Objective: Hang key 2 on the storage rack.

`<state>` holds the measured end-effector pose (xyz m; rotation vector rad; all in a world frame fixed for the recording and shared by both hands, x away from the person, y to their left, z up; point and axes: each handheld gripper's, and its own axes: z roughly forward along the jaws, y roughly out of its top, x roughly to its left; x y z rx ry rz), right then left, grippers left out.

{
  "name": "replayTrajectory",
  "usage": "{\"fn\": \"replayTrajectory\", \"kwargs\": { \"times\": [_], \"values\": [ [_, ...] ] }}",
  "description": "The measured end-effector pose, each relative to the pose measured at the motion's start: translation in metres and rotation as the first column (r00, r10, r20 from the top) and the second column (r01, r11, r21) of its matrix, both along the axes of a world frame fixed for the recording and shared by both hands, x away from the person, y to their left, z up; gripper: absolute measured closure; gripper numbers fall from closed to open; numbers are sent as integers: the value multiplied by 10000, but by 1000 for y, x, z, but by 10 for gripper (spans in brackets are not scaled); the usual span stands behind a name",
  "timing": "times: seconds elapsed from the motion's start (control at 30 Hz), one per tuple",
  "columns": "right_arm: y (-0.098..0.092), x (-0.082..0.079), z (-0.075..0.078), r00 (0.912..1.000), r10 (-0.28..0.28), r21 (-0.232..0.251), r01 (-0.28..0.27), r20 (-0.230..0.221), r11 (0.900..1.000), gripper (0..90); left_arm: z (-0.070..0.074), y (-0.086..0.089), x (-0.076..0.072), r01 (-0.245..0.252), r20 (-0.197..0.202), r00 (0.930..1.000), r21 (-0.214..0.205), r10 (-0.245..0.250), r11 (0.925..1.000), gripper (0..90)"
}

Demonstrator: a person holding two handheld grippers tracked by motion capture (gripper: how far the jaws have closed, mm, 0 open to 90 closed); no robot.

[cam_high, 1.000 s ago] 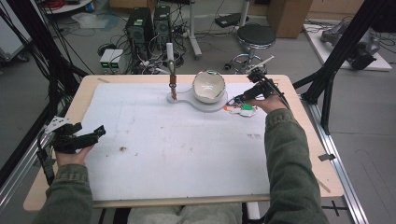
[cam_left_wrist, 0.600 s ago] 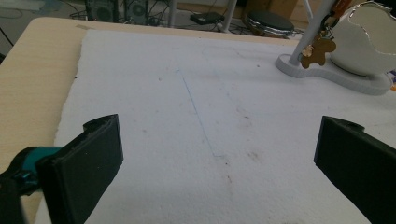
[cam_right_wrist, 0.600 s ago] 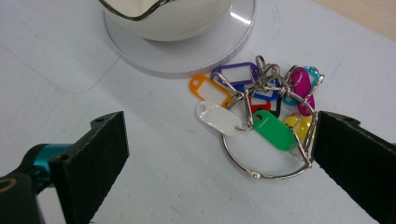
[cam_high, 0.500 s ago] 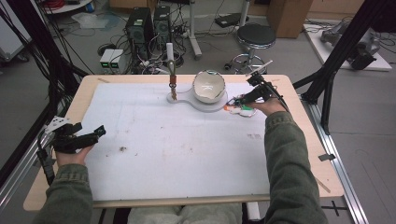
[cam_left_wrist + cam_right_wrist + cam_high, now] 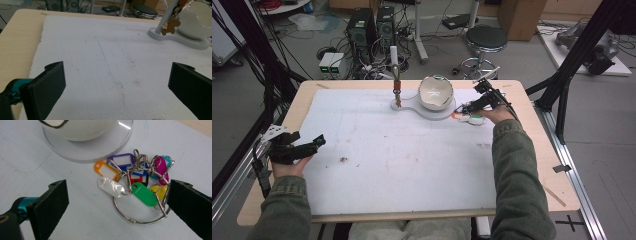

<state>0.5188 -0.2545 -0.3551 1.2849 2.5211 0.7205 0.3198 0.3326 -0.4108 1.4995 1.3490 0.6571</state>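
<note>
Barely anything has moved since the earlier frames: right tongs (image 5: 467,107) have crept a touch closer to the key ring bunch (image 5: 468,118), left tongs (image 5: 304,148) sit where they were at the near left of the counter (image 5: 532,100).

Step in hand, as I read it: approach for pickup of the key ring bunch (image 5: 136,185). It lies flat on the white mat (image 5: 402,155), just beside the round base of the white stand (image 5: 432,111), on its right side in the high view. The bunch is a big metal ring (image 5: 136,220) with coloured tags clipped on: orange tag (image 5: 103,170), white tag (image 5: 111,186), green tag (image 5: 143,192), purple tag (image 5: 121,160), plus pink, yellow and teal ones bunched at the far side.

Right tongs (image 5: 117,202): jaws wide apart, nothing held. One jaw sits right at the ring's edge; touching or just short, cannot tell. The other jaw is well clear over bare mat.

Left tongs (image 5: 117,85): jaws wide apart, empty, hovering low over bare mat, well apart from the bunch. The stand's post with a brown bear charm (image 5: 170,25) and the white bowl-shaped holder (image 5: 197,20) are farther off in that view.

Next move likely calls for: lower the right tongs so the jaws straddle the metal ring or a tag cluster, then close. The ring is thin and flat on the mat, so the jaws need to get low or they may slip off; the tags could also slide away.
</note>
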Motion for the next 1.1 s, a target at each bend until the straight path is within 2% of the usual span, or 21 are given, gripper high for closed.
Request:
{"fn": "replayTrajectory", "kwargs": {
  "times": [0.33, 0.5, 0.63, 0.73, 0.87, 1.0, 1.07, 1.1],
  "values": [
    [3, 7, -12, 9998, 129, -108, -131, -181, 9999, 41, 0, 0, 0, 37, -38, 10000, 61, -37, 10000, 17],
    [3, 11, -18, 9992, 76, 59, -74, -384, 10000, 43, 0, -1, 0, 54, -38, 10000, 81, -53, 10000, 17],
    [4, 15, -24, 9984, 127, -37, -129, -551, 9999, 49, 0, 0, 0, 18, -39, 10000, 62, -18, 10000, 17],
    [7, 17, -30, 9971, 56, -161, -69, -756, 9998, 53, 0, 0, 0, 58, -38, 10000, 77, -58, 10000, 17],
    [7, 18, -33, 9966, 24, -235, -43, -818, 9997, 53, 0, 0, 0, 70, -27, 10000, 92, -70, 9999, 17],
    [6, 20, -41, 9958, -118, -149, 105, -903, 9998, 55, 0, -1, 0, 75, -6, 10000, 78, -75, 9999, 17],
    [4, 20, -47, 9966, -186, -24, 184, -806, 9998, 73, 0, -1, 0, 98, -2, 10000, 104, -98, 9999, 17],
    [3, 19, -53, 9963, -170, -82, 163, -846, 9998, 121, 0, -1, 0, 94, -5, 10000, 101, -94, 9999, 17]
  ]
}}
